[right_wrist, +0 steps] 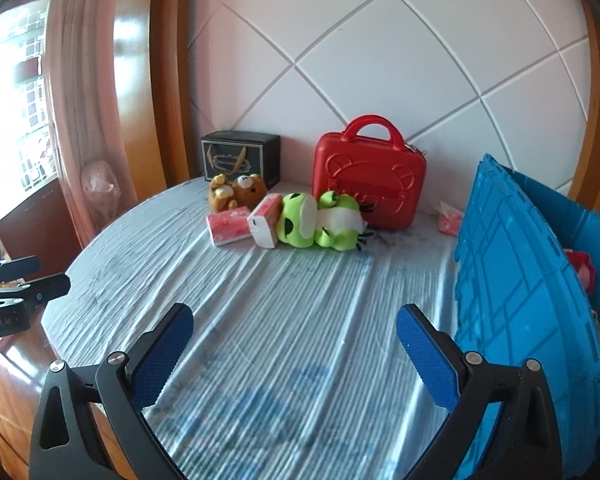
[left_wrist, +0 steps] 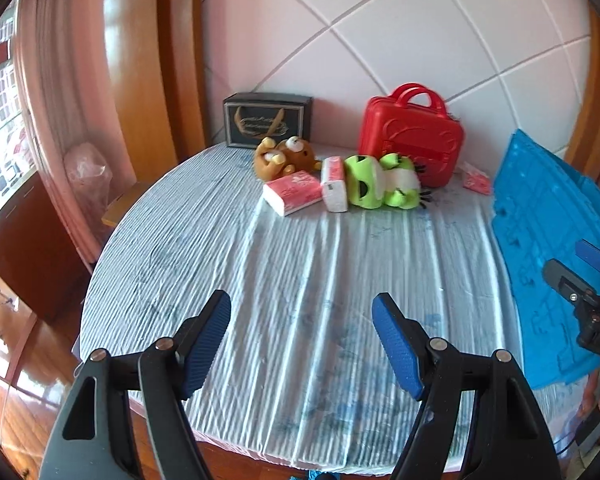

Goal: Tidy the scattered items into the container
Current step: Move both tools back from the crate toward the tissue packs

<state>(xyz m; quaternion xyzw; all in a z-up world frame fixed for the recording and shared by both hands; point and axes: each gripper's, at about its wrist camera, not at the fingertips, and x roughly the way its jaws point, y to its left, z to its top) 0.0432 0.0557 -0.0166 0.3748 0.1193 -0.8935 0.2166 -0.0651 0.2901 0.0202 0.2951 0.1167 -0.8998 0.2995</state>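
Note:
At the far side of the round table lie a brown bear plush (left_wrist: 284, 157) (right_wrist: 238, 194), two red-and-white tissue packs (left_wrist: 293, 191) (left_wrist: 334, 184) (right_wrist: 229, 230) (right_wrist: 266, 221) and a green frog plush (left_wrist: 382, 187) (right_wrist: 320, 220). A third tissue pack (left_wrist: 476, 182) (right_wrist: 449, 222) lies behind the blue crate (left_wrist: 548, 272) (right_wrist: 520, 304) on the right. Some coloured items show inside the crate. My left gripper (left_wrist: 302, 344) hovers open over the near cloth, empty. My right gripper (right_wrist: 296, 356) is open and empty too, close beside the crate's wall.
A red carry case (left_wrist: 412, 144) (right_wrist: 370, 182) stands behind the frog. A black gift box (left_wrist: 266, 120) (right_wrist: 240, 158) sits against the tiled wall. The table (left_wrist: 284, 288) wears a striped pale blue cloth. A curtain, a wooden frame and a window are at left.

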